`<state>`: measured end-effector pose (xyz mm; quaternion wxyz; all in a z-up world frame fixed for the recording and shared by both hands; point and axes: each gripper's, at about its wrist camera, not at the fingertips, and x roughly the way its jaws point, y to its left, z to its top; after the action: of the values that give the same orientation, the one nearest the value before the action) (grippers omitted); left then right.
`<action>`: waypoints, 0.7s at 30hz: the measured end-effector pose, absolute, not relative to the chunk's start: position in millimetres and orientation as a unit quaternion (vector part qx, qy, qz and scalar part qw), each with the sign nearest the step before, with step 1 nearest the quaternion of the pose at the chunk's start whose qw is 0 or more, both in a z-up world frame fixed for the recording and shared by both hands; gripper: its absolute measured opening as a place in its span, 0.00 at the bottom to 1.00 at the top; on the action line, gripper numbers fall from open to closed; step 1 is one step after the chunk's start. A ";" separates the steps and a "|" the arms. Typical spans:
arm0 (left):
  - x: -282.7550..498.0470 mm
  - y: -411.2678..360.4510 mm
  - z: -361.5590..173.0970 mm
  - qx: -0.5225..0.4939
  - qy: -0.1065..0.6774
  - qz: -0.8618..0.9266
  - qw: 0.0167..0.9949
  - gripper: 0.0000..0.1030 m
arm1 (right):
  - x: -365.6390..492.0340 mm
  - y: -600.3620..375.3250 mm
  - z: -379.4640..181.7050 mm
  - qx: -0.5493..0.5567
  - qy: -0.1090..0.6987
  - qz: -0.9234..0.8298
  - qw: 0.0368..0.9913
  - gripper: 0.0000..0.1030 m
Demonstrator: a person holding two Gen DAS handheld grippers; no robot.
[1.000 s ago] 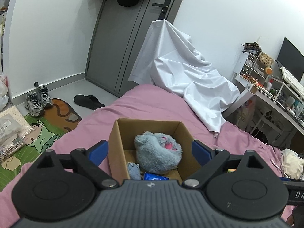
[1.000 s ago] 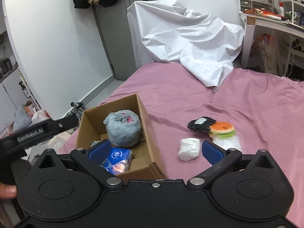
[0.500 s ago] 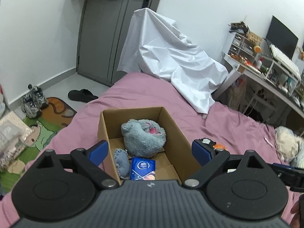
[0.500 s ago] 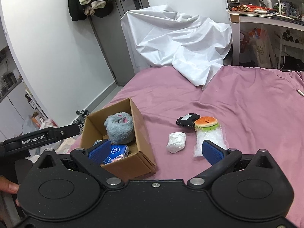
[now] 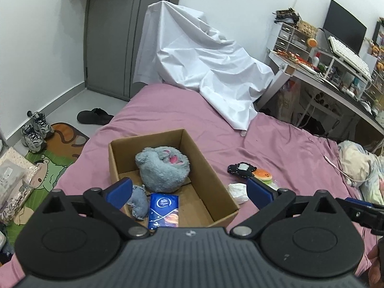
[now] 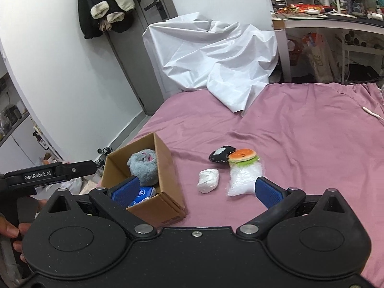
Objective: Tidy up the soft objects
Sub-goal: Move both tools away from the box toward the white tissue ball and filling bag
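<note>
- My left gripper hangs above the cardboard box on the pink bed, its jaws opening with nothing between them; my right gripper is spread just as wide and also empty.
- Inside the box, three things: one grey plush toy at the centre, one small grey plush piece at its 7 o'clock, and one blue tissue pack at 6 o'clock.
- Four soft things lie loose on the bed, at 3 o'clock of the box: one white wad, one black plush, one burger toy touching the black plush, and one clear bubble bag just under the burger.
- The step in hand, as I judge it, is fetching the next loose item; the white wad sits nearest the box and nearest my right gripper.
- To do it well, I would come down straight over the wad, straddle it fully, and squeeze gently, since it will give.
- Lift it clear of the box wall before swinging across, and release it low in the free corner at 5 o'clock.
</note>
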<state>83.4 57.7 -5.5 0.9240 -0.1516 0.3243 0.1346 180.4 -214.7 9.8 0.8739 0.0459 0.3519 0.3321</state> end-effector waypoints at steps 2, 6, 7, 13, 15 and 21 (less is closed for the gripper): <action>85.8 52.6 -2.5 -0.144 0.328 0.130 0.925 0.98 | 179.8 -219.8 11.5 0.044 0.340 0.329 0.880 1.00; 88.6 42.6 2.3 -0.127 0.326 0.122 0.929 0.98 | 182.9 -227.9 13.8 0.031 0.330 0.307 0.892 1.00; 89.9 40.0 3.2 -0.124 0.326 0.119 0.930 0.98 | 185.3 -231.0 13.6 0.035 0.333 0.302 0.893 1.00; 99.6 33.5 4.3 -0.122 0.333 0.112 0.928 0.98 | 191.9 -244.6 14.1 0.042 0.333 0.299 0.893 1.00; 103.0 32.4 4.6 -0.124 0.336 0.109 0.927 0.98 | 193.4 -247.5 14.7 0.039 0.333 0.298 0.894 1.00; 114.9 28.2 6.1 -0.134 0.341 0.103 0.925 0.98 | 200.8 -254.6 14.0 0.036 0.339 0.297 0.892 1.00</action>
<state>114.9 28.2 6.1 0.9248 -0.1336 0.3412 0.1025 200.8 -254.6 14.0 0.8918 0.0355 0.3392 0.2972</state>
